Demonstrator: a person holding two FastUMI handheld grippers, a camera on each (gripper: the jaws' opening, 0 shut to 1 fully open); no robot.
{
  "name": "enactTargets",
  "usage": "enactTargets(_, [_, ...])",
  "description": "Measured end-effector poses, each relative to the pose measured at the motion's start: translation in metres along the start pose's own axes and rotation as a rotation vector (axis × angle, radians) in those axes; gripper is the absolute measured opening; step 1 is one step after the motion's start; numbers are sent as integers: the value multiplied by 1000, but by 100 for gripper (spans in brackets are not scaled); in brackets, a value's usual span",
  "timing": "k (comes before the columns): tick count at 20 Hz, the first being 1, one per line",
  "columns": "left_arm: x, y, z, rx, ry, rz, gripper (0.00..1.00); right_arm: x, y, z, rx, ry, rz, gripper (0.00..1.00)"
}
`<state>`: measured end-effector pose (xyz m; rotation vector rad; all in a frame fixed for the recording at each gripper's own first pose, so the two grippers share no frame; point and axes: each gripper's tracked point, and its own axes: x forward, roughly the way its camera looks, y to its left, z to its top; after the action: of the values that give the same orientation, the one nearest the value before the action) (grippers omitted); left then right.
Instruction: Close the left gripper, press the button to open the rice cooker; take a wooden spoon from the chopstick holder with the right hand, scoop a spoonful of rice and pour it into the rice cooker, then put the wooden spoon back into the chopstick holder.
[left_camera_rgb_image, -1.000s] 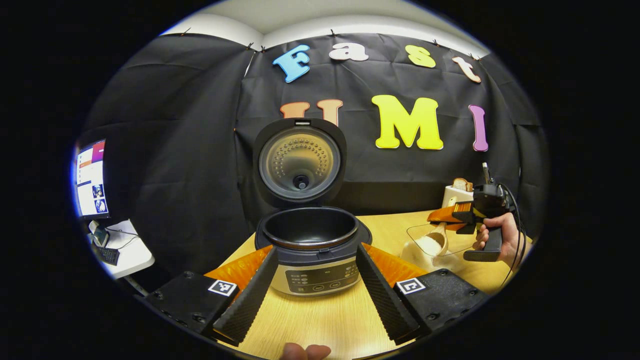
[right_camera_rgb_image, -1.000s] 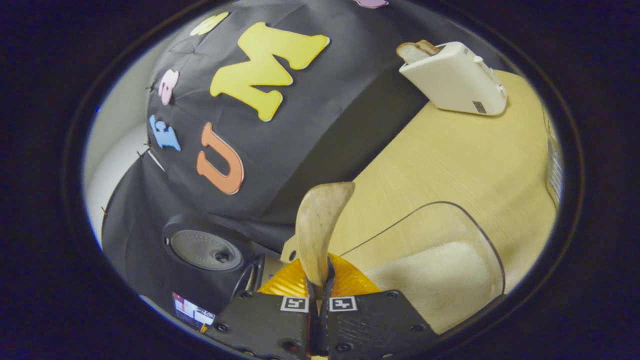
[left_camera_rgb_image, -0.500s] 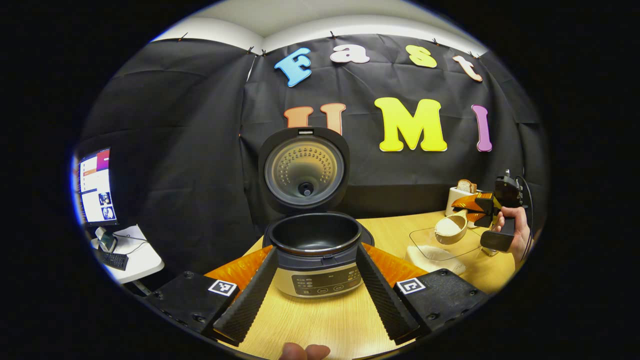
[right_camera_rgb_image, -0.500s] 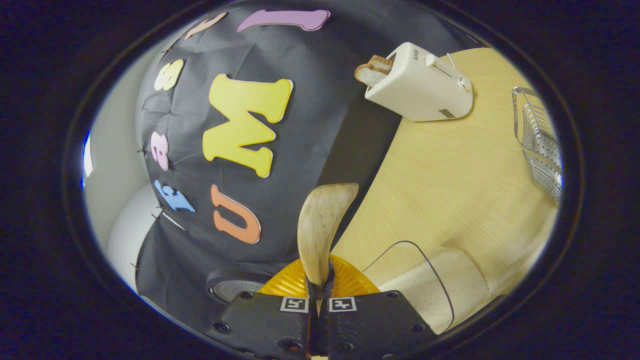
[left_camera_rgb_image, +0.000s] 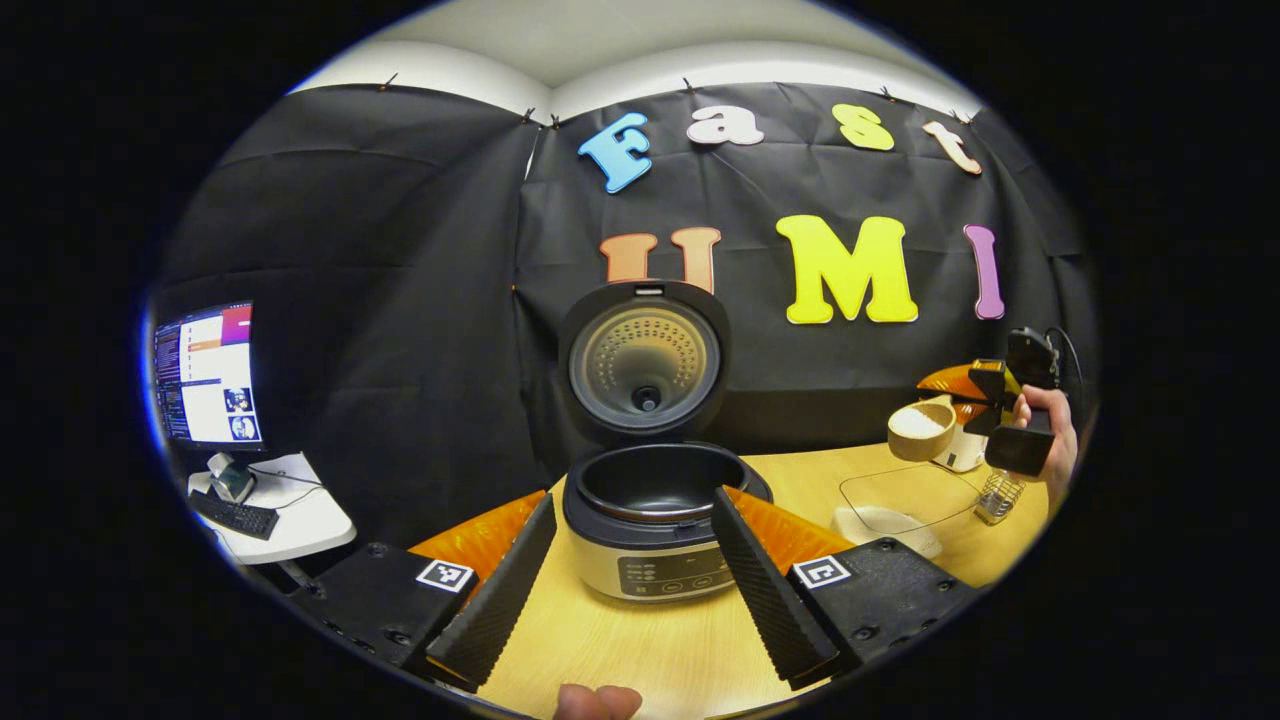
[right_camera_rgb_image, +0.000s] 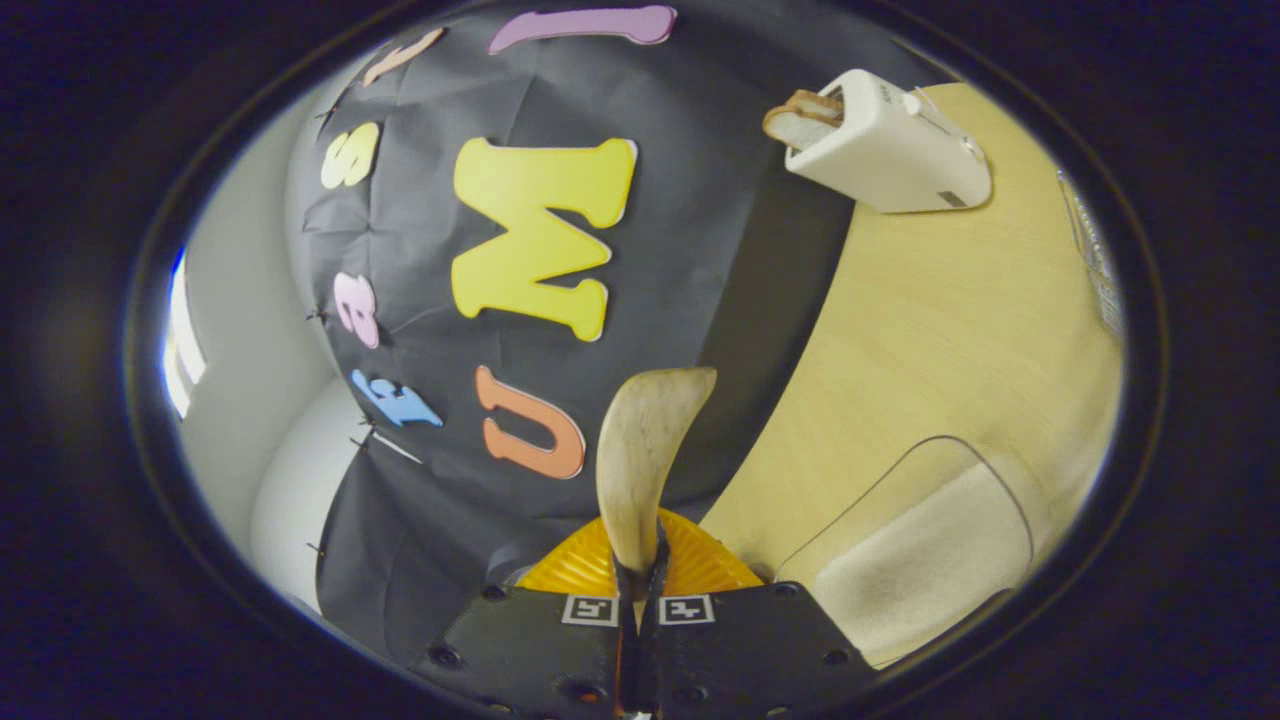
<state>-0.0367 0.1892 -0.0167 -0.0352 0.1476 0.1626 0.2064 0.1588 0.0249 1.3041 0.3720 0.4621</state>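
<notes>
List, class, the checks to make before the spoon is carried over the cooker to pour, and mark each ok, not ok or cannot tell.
1. Lid up, pot exposed: ok.
2. Right gripper shut on the spoon: ok.
3. Spoon lifted above the rice container: ok.
4. Rice in the spoon bowl: cannot tell; the inside is hard to make out.
5. Left gripper out of the pouring path: ok; its open fingers sit low in front of the cooker.
6. Pot empty: ok.
</notes>
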Motion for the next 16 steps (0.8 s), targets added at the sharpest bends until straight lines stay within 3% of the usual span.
enactTargets(9, [-20, 34, 40, -32, -84, 46, 100, 67, 117, -83, -150, 130, 56, 0])
enactTargets(16, [-41, 58, 49, -38, -98, 48, 100, 118, 199, -116, -341, 114, 65, 0])
